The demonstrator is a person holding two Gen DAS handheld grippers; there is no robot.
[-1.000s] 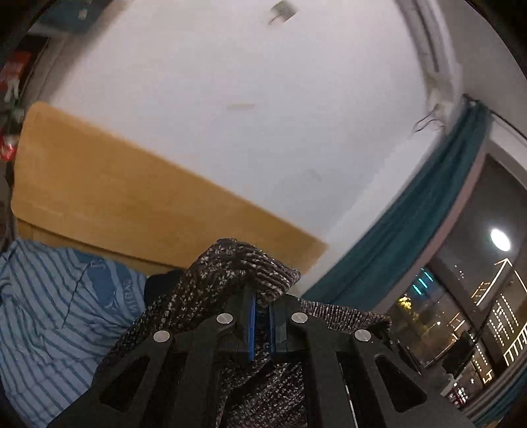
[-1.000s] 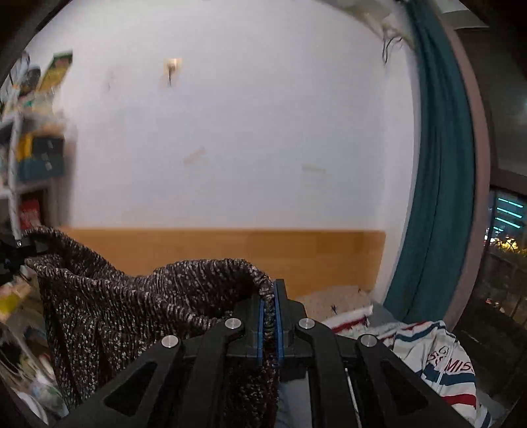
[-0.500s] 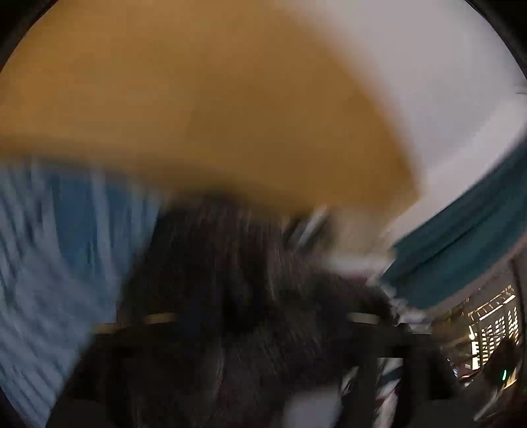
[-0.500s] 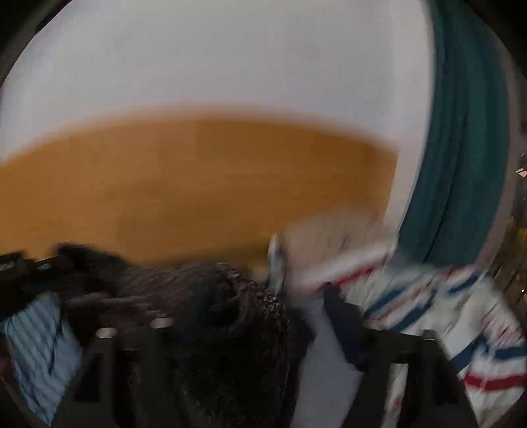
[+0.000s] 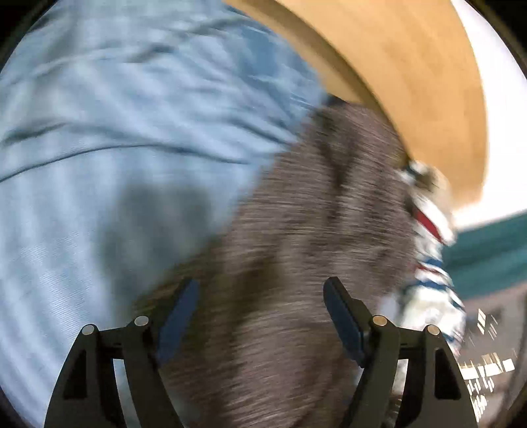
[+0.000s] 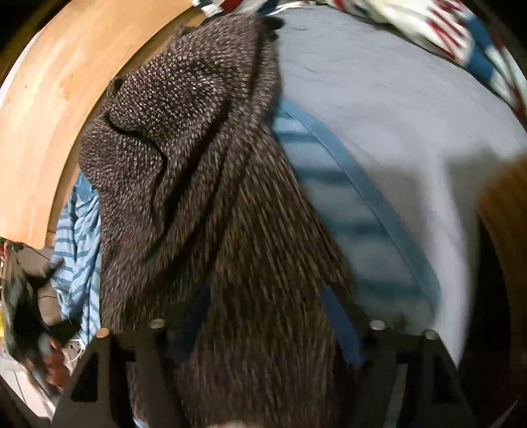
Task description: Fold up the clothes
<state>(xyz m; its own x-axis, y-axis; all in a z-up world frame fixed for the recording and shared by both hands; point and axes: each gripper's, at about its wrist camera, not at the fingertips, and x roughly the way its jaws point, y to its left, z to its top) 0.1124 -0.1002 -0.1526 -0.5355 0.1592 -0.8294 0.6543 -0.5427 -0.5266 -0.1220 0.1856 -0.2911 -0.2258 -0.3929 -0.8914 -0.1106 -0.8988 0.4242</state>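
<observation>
At the left, a striped blue shirt is spread on the bed, and the left gripper is seen with its jaws wide apart and nothing between them. Just beyond it, the dark knitted sweater lies on the bed, bunched against the wooden headboard. Further right, the right gripper also has its jaws apart, with the sweater running beneath them but not clamped.

A risk is judged here: the knit is loose and rumpled, so a single layer or a stray ridge may be pinched, and the fold would be dragged crooked. The neighbouring shirt could also be caught along with it.

The creased upper part of the sweater and the pale sheet are shown only by the right view; a window at the far right is shown only by the left view. A red, white and blue garment appears in both.
</observation>
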